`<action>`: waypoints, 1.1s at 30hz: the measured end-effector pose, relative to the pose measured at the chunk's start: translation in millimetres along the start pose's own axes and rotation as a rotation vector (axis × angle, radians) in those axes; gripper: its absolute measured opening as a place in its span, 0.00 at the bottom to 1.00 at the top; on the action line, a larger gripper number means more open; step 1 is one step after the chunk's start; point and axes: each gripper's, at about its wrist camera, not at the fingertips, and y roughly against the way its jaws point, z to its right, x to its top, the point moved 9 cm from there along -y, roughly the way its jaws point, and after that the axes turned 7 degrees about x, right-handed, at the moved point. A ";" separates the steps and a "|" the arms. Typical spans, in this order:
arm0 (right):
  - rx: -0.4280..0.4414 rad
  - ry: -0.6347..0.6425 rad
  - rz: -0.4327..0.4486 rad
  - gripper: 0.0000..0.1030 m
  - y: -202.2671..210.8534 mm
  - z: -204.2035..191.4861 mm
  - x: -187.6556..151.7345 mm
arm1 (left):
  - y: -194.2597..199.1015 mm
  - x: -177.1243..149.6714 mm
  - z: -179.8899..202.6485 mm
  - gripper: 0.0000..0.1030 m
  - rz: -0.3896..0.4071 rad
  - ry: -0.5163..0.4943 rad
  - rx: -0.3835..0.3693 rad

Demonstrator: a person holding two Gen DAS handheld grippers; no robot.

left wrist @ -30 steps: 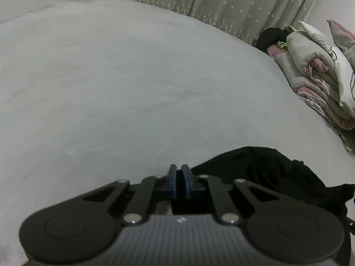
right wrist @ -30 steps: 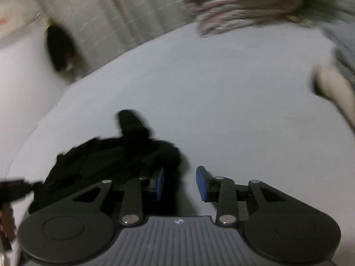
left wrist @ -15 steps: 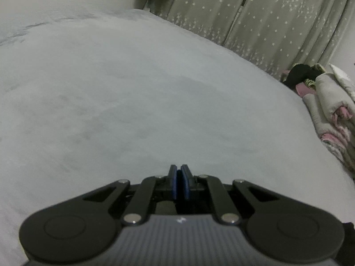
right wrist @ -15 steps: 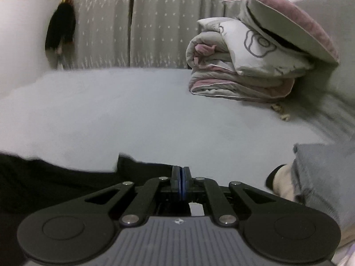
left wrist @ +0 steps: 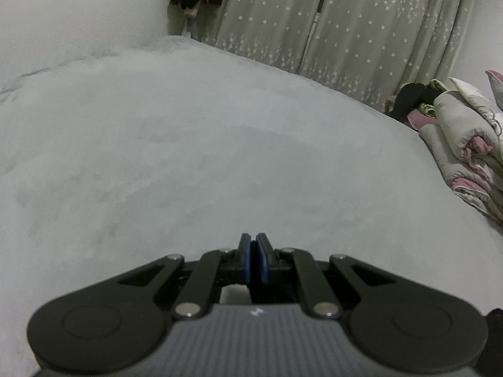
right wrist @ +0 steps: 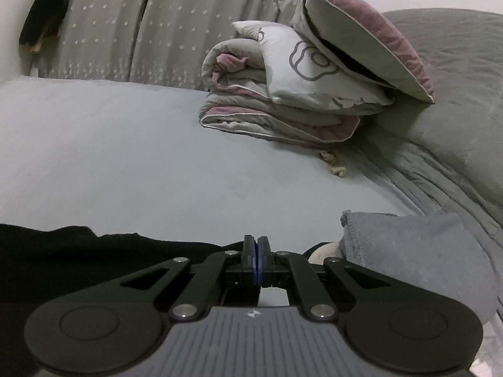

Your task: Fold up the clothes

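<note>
You had the right gripper [right wrist: 255, 253] clenched at the limp black cloth garment's [right wrist: 63, 251] edge; the left gripper [left wrist: 255, 259] looked clenched on something dark; spreading seemed underway

Left gripper [left wrist: 255, 248]: blue pads pressed together, pointing forward and level. Right gripper [right wrist: 255, 251]: pads likewise closed flush, level.

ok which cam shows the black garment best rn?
Right wrist: the black garment spreads across the lower left, running up to the closed right gripper. Left wrist shows only a dark sliver at its lower right edge, probably the same garment.
</note>
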 end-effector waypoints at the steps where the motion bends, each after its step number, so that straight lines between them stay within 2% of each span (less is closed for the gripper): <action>1: -0.009 0.020 -0.009 0.04 -4.8 -2.9 -3.5 | -2.1 -2.2 0.6 0.06 -0.001 -0.004 0.007; 8: -0.003 0.050 -0.080 0.04 -24.2 -5.0 -18.6 | -14.4 -18.2 -2.1 0.07 -0.043 -0.046 0.039; 9: 0.000 0.050 -0.090 0.04 -26.5 -4.7 -20.4 | -15.8 -19.5 -3.4 0.11 -0.055 -0.051 0.039; 11: 0.007 0.051 -0.111 0.04 -30.9 -4.0 -24.1 | -18.2 -20.8 -8.6 0.31 -0.078 -0.051 0.044; 12: 0.010 0.052 -0.121 0.11 -33.2 -3.6 -25.9 | -18.2 -18.8 -14.5 0.51 -0.083 -0.036 0.050; 13: 0.014 0.052 -0.131 0.26 -35.4 -3.3 -27.7 | -16.9 -15.8 -19.8 0.53 -0.082 -0.024 0.051; 15: 0.044 0.046 -0.104 0.38 -30.8 -2.5 -20.6 | -13.6 -9.5 -29.6 0.53 -0.076 -0.004 0.047; 18: 0.128 0.043 -0.071 0.39 -21.3 -7.0 -7.6 | -6.6 -3.1 -29.6 0.53 -0.073 -0.018 0.012; 20: 0.218 0.049 -0.069 0.40 -18.2 -17.5 -2.1 | -0.8 -2.3 -19.5 0.53 -0.079 -0.062 -0.026; 23: 0.309 0.115 -0.089 0.41 -18.7 -38.5 -1.2 | 9.3 -7.2 14.0 0.57 -0.082 -0.202 -0.079; 25: 0.369 0.158 -0.095 0.41 -18.8 -52.3 -0.3 | 17.3 -11.4 44.0 0.66 -0.074 -0.289 -0.144; 27: 0.438 0.181 -0.089 0.41 -18.7 -64.5 2.5 | 23.0 -18.5 75.4 0.67 -0.081 -0.347 -0.222; 29: 0.504 0.193 -0.102 0.41 -21.6 -76.2 3.7 | 24.1 -32.5 106.6 0.60 -0.119 -0.400 -0.290; 30: 0.529 0.210 -0.114 0.41 -24.3 -82.7 3.1 | 23.4 -39.1 119.3 0.53 -0.131 -0.431 -0.313; 33: 0.541 0.317 -0.120 0.41 -29.3 -98.3 -0.2 | 16.2 -59.2 148.0 0.51 -0.132 -0.525 -0.314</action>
